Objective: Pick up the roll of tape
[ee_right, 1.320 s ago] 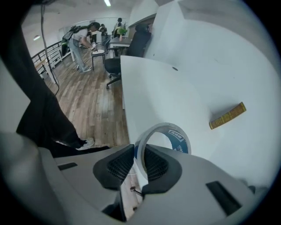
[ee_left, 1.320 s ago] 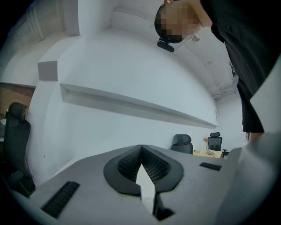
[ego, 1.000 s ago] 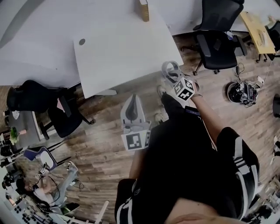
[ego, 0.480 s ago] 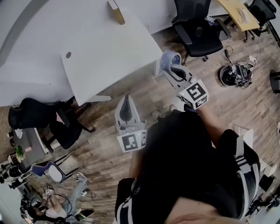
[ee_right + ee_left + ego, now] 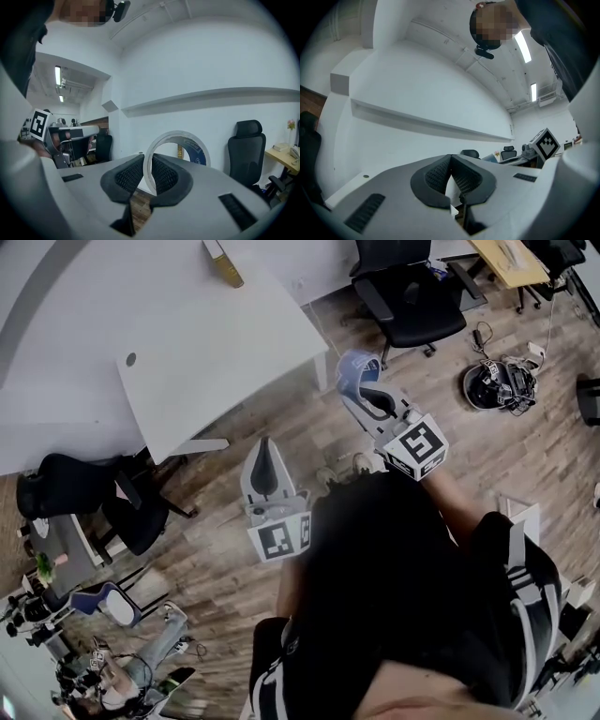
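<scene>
Head view
- Right gripper (image 5: 362, 385): 1 o'clock from centre. Its jaws are clamped on the tape (image 5: 349, 369).
- Tape: pale ring on edge, lifted clear of the table (image 5: 187, 352), over the floor (image 5: 211, 568) just off the table's 4 o'clock corner.
- Left gripper (image 5: 263, 448): 8 o'clock of the right gripper and apart from it, with its tips drawn together.
- Table: white, 11 o'clock.
- Box (image 5: 223, 261): on the table's far edge, 12 o'clock.
- Chair (image 5: 408, 298): black, 1 o'clock, beyond the tape.
- Floor: wood.

Left gripper view
- Left gripper (image 5: 451, 164): pads meet at the tips, with nothing between them.
- Right gripper's marker cube (image 5: 546, 143): 3 o'clock.
- Chair (image 5: 469, 153): small, just above the jaws.

Right gripper view
- Right gripper (image 5: 147, 172): jaws narrowly apart, one pad inside the ring and one outside. Both pads press on the ring's wall.
- Tape (image 5: 180, 134): white ring upright at centre, rising at 12 o'clock from the pads, with a blue inner face at its 3 o'clock side. It touches nothing but the pads.
- Box (image 5: 180, 152): seen through the ring's hole.
- Chair (image 5: 246, 145): 3 o'clock.
- Left gripper's marker cube (image 5: 39, 124): 9 o'clock.
</scene>
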